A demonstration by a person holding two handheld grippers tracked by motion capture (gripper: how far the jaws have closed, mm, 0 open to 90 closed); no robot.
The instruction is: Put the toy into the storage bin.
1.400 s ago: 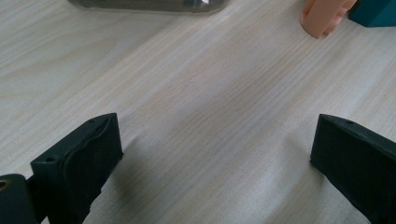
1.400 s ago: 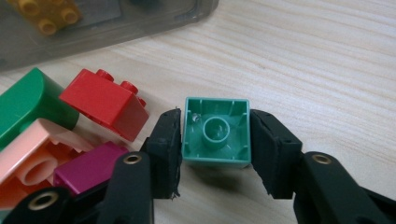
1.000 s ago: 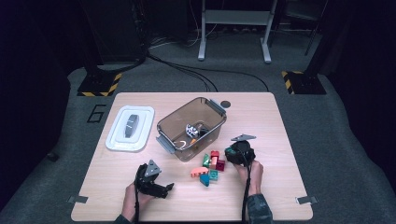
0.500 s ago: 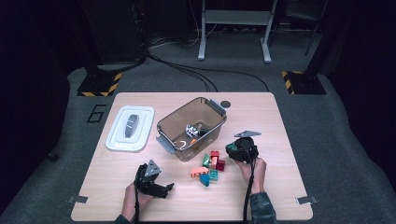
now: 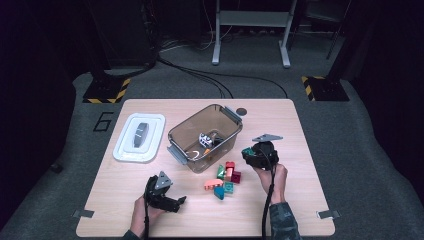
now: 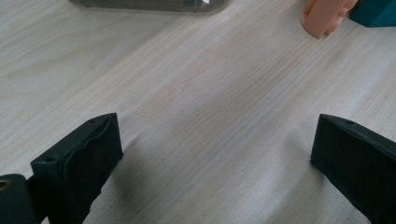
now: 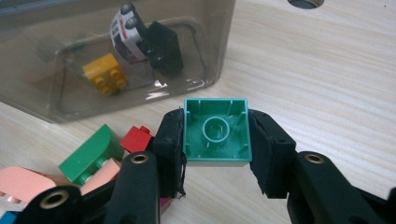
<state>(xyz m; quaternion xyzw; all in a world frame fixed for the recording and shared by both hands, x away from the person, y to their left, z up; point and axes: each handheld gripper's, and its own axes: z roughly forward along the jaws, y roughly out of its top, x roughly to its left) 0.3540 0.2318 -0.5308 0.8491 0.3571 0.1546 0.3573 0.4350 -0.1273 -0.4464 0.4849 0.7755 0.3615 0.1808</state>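
Note:
My right gripper (image 7: 215, 140) is shut on a green square brick (image 7: 216, 131), hollow underside toward the camera, held above the table. In the high view the right gripper (image 5: 248, 153) hangs just right of the clear plastic bin (image 5: 176, 138), above the loose brick pile (image 5: 223, 180). The bin (image 7: 212, 51) holds a yellow brick (image 7: 105, 72) and a small white toy car (image 7: 128, 30) beside a black piece. My left gripper (image 5: 179, 202) rests low on the table at the front left, open, with bare wood between the jaws in its own view (image 6: 215, 154).
A white lid (image 5: 140, 137) lies left of the bin. Loose bricks sit by my right gripper: green (image 7: 91, 154), red (image 7: 136, 138), pink (image 7: 21, 182). An orange brick (image 6: 324, 16) and a teal one (image 6: 376, 11) lie ahead of the left gripper. A dark round hole (image 5: 242, 111) marks the table's far edge.
My right gripper has risen off the brick pile with the green brick in it and drifted slightly toward the bin. The left gripper has stayed in place.

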